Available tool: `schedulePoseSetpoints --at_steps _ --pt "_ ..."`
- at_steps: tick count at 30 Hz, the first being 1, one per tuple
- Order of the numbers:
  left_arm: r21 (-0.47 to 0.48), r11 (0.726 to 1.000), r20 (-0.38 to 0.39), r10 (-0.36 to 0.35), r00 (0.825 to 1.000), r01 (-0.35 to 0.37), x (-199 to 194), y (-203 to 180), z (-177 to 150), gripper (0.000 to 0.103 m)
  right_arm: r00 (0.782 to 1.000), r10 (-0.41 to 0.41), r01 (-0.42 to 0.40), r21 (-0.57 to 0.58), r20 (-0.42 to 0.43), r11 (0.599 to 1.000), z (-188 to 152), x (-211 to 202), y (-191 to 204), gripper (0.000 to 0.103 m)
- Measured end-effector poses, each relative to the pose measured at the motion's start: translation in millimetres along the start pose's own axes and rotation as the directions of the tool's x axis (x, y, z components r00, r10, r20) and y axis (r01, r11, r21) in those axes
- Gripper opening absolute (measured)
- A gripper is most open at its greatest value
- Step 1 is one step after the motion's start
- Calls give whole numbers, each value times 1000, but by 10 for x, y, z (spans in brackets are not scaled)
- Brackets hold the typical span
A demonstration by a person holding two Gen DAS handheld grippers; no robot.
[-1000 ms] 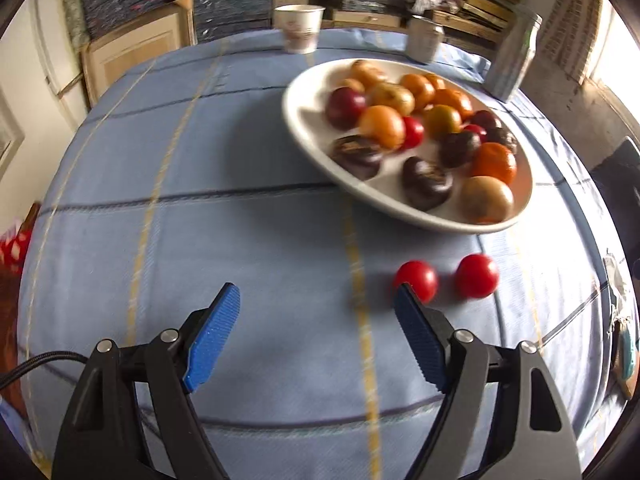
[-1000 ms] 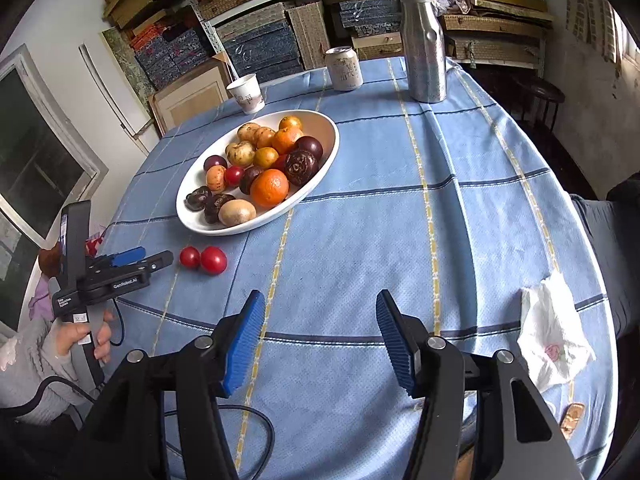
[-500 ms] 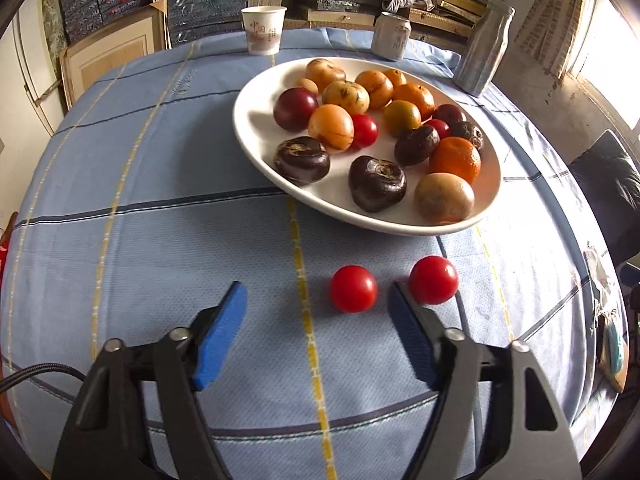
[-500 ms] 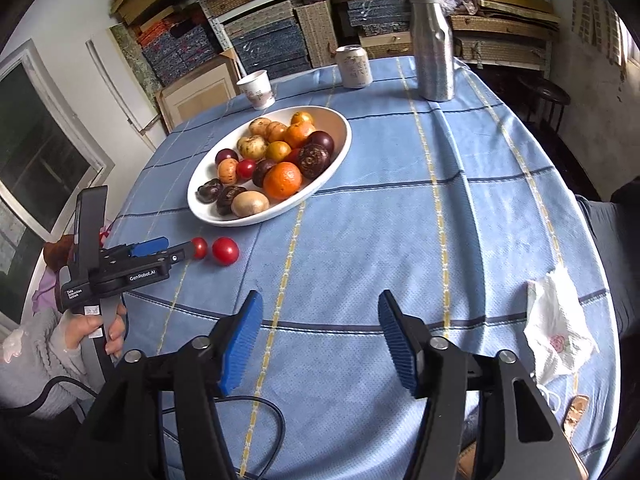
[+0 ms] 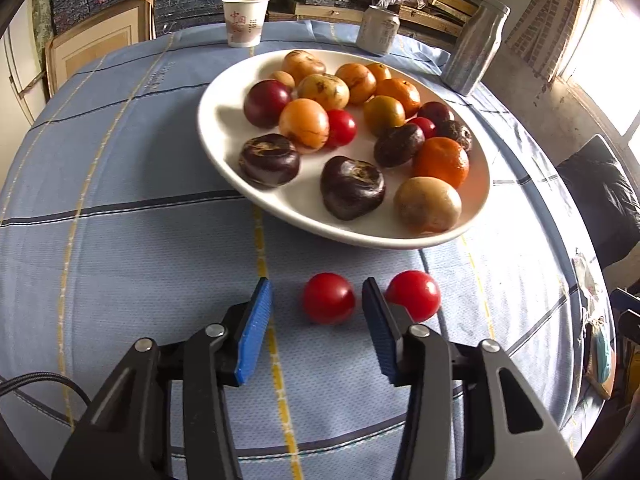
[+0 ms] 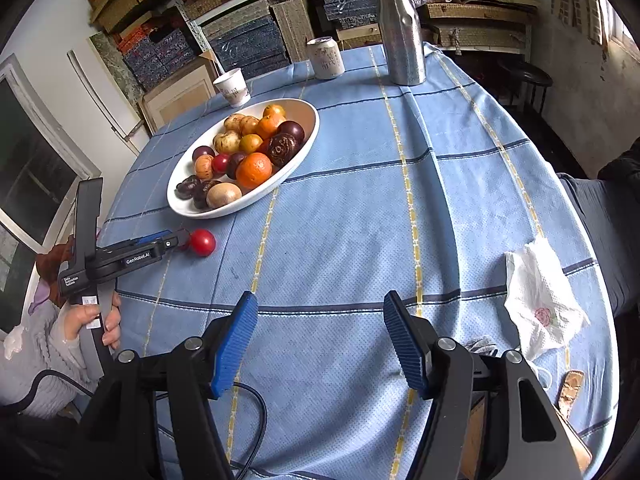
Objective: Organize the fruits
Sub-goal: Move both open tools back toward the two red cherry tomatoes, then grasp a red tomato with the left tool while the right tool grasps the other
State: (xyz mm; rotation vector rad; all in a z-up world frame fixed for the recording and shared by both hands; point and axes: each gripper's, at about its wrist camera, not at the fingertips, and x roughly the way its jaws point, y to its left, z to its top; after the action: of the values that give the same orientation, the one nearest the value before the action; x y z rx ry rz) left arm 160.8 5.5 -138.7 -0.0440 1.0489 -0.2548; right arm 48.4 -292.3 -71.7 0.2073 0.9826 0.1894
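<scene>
Beside the white oval plate (image 5: 224, 152) on the counter, we close our left hand-held gripper (image 5: 318, 304) around, without yet touching, a small red tomato (image 5: 328, 298), our right hand-held gripper (image 6: 320, 340) waiting half-open, empty.

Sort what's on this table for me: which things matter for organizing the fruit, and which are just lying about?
Job:
- two loose red tomatoes
- white plate of mixed fruit
- left hand-held gripper, closing around one tomato, not yet pressing

Lying about:
- paper cup
- can
- metal bottle
- crumpled tissue

plate (image 5: 216, 128): on table, holds fruit | two tomatoes (image 5: 329, 298): on cloth before plate | cup (image 5: 244, 20): behind plate
</scene>
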Motion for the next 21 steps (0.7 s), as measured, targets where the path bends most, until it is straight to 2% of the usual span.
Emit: schedulePoseSetpoints --at_steps 7,15,21 --pt "13 1000 -10 -24 1000 25 58 -63 1 26 1000 -8 8 12 5 1000 -18 -34 -50 66" --pt "13 1000 10 -21 1000 21 -49 -24 -50 25 1000 13 -13 -6 -4 1000 8 11 30 66" --pt "5 1000 28 12 1000 -12 -219 84 -108 25 996 85 -89 -107 -35 990 157 293 480 66"
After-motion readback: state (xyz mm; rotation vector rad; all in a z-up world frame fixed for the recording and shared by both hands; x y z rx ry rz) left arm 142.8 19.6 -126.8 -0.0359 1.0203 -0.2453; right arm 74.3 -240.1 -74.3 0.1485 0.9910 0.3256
